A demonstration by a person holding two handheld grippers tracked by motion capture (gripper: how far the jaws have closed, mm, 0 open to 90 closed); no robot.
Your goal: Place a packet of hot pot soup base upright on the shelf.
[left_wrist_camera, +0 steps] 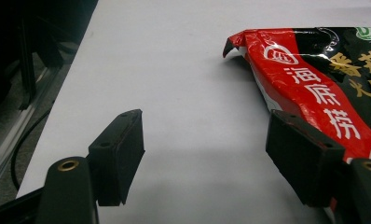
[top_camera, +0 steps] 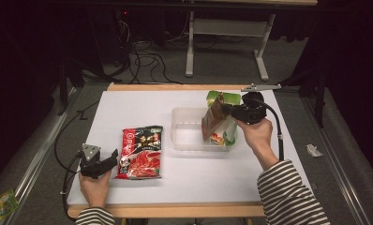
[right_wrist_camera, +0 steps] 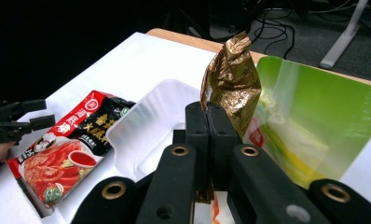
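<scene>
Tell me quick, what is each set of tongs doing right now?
Left tongs: open, empty, beside the red-and-black glossy sauce packet.
Right tongs: shut on the crinkled bronze foil pouch.

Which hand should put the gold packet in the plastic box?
The right. Its tongs are shut on the gold packet, held over the clear box. The left tongs sit open beside the red packet, away from the box.

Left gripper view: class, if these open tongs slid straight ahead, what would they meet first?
Probably the red-and-black glossy sauce packet, grazed by the right-hand jaw; between the jaws lies bare white tabletop. Depth is uncertain.
</scene>
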